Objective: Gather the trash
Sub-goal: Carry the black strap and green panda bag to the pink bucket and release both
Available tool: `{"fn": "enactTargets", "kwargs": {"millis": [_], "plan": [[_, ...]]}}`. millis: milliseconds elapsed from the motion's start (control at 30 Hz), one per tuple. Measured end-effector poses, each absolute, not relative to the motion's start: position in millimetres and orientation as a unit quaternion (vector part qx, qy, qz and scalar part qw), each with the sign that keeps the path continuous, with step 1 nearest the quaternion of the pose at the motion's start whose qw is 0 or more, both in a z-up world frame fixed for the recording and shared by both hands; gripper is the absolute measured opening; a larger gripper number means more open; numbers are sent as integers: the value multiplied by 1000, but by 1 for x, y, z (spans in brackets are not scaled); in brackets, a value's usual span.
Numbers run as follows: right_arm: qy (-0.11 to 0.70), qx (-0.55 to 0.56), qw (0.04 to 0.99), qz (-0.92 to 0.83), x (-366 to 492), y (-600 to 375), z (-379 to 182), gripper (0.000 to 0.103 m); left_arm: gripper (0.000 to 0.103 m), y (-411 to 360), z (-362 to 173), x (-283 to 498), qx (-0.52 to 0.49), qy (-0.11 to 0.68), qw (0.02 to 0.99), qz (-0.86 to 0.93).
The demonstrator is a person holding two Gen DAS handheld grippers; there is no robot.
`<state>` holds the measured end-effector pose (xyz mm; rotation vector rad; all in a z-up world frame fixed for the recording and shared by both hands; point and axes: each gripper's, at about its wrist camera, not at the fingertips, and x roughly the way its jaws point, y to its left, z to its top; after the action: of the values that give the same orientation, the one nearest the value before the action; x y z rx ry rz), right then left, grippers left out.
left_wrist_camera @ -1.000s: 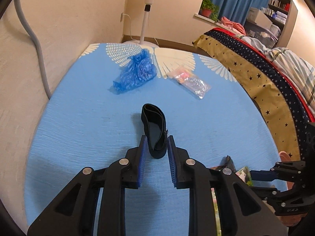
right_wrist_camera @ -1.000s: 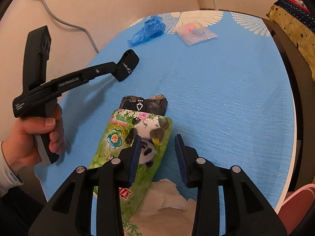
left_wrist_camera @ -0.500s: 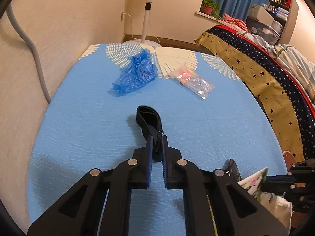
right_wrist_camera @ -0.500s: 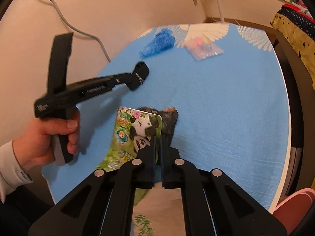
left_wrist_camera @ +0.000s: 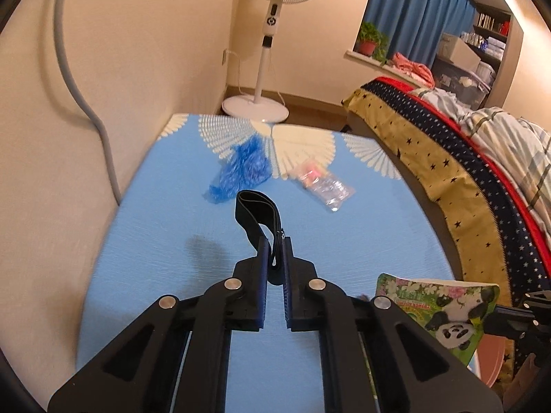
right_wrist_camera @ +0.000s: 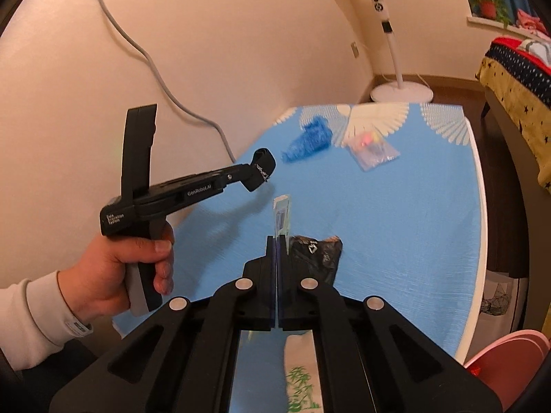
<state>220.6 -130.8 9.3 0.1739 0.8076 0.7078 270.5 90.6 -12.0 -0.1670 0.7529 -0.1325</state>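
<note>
**Two light pieces lifted off the blue table, three still lying there**

Table (left_wrist_camera: 144, 234) first: its blue cloth with a white fan pattern carries what is left of the trash, and none of it looks heavy.

The panda wrapper (left_wrist_camera: 447, 313) is the biggest piece in hand, a thin green foil pouch. The right gripper (right_wrist_camera: 277, 244) has its pads pressed together on the pouch's edge, so in the right wrist view it shows only edge-on. It hangs clear of the cloth, at the near right of the table. I judge it light, floppy and slick, best pinched well in from the edge.

The black strap (left_wrist_camera: 256, 215), a soft looped band with a small metal fitting, is pinched at its lower end by the left gripper (left_wrist_camera: 274, 244) and held above the cloth. It should be limp and easy to hold anywhere.

Still lying on the cloth: a crumpled blue plastic bag (left_wrist_camera: 242, 173) and a clear packet (left_wrist_camera: 323, 187) at the far end, and a black wrapper (right_wrist_camera: 315, 256) near the right gripper. All look crinkly and weightless.

Writing: "GenRobot.AI" on the left gripper's body. The pouch's print is not legible.
</note>
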Motion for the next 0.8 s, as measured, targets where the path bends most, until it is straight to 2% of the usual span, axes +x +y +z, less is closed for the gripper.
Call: {"fn": "enactTargets", "kwargs": {"millis": [400, 800], "plan": [[309, 133, 902, 271, 182, -187, 70, 0, 7, 80, 37, 217, -82, 329, 939, -61], [275, 113, 940, 170, 135, -231, 80, 0, 7, 61, 51, 167, -95, 315, 943, -53]]}}
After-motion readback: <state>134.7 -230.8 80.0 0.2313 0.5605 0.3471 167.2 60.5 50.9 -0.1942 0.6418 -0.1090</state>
